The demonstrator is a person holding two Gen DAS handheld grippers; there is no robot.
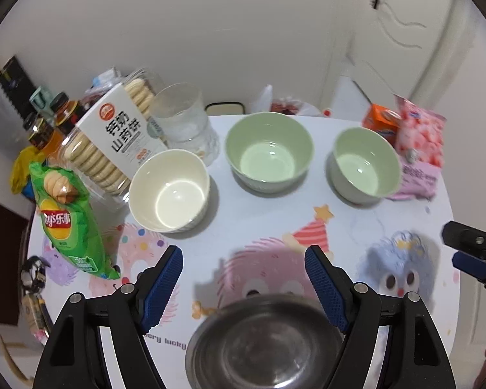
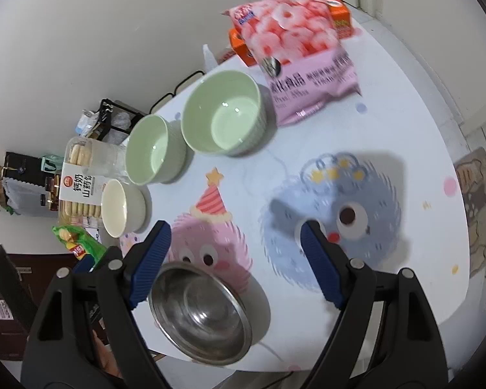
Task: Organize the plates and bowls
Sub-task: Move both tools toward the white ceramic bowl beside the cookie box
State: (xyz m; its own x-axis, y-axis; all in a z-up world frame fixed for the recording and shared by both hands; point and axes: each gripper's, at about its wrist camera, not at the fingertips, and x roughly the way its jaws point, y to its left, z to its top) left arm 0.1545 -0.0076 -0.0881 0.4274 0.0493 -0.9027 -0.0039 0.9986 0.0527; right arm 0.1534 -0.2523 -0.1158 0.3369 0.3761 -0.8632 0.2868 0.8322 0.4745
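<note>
From the left wrist, the left gripper [image 1: 243, 259] hangs spread and empty over the steel bowl [image 1: 265, 343], so I'd say nothing's been stacked yet. The white bowl [image 1: 168, 191] and two green bowls [image 1: 269, 152] [image 1: 363, 165] sit further back, hemmed in by the chips [image 1: 68, 223] and cookie box [image 1: 110, 142]. Right wrist: the right gripper [image 2: 235, 240] is also wide open and empty, steel bowl [image 2: 201, 311] beside its left finger. Next it needs a rim grab.

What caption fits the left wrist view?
Open left gripper above steel bowl; cream bowl and two green bowls beyond.
</note>
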